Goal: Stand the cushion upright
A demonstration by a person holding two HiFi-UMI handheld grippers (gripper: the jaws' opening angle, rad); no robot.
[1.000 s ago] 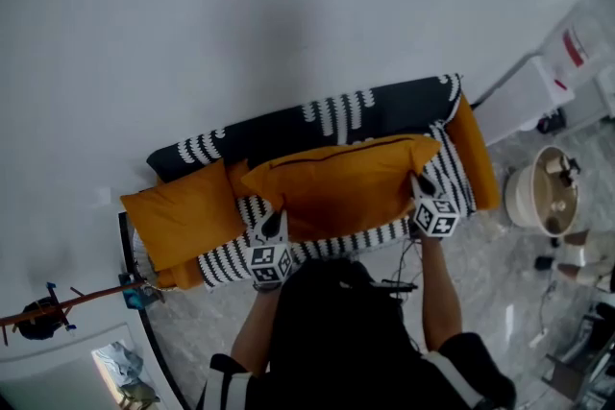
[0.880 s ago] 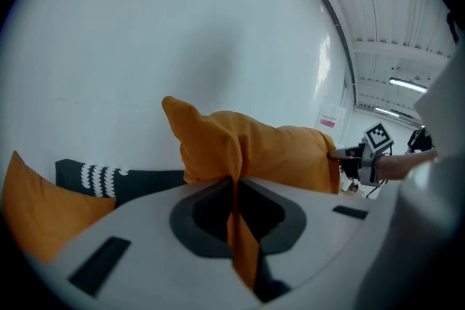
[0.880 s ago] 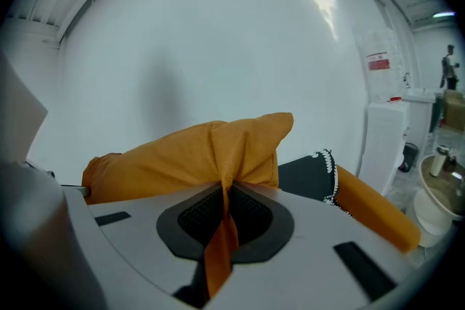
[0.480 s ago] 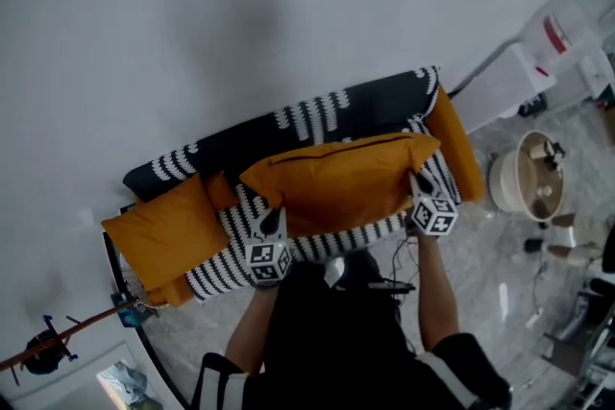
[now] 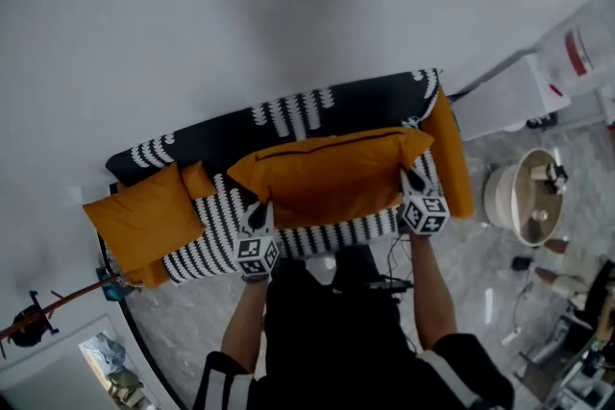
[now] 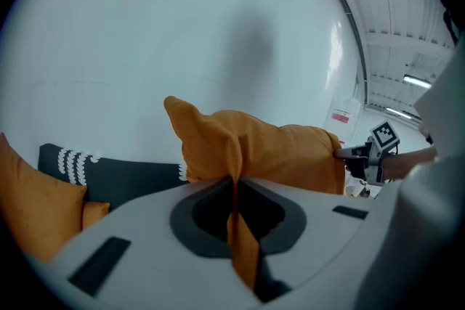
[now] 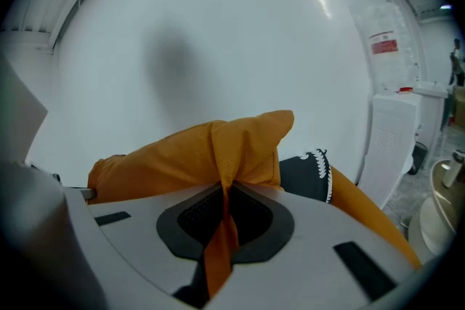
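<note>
A large orange cushion (image 5: 327,176) with a dark zip along its top hangs above the black-and-white sofa (image 5: 288,120), held level between both grippers. My left gripper (image 5: 260,212) is shut on the cushion's (image 6: 254,152) left edge, a pinch of orange fabric caught between the jaws. My right gripper (image 5: 407,181) is shut on the cushion's (image 7: 196,152) right edge in the same way. In the left gripper view the right gripper (image 6: 363,155) shows at the cushion's far end.
A second orange cushion (image 5: 142,218) lies on the sofa's left end. An orange armrest (image 5: 448,154) closes its right end. A white wall (image 5: 240,5) rises behind. A round basin (image 5: 527,197) and a white unit (image 5: 504,96) stand at the right on the marble floor.
Both grippers have carried the cushion forward toward the sofa back and slightly down. The head view has shifted, so the sofa sits more to the left.
</note>
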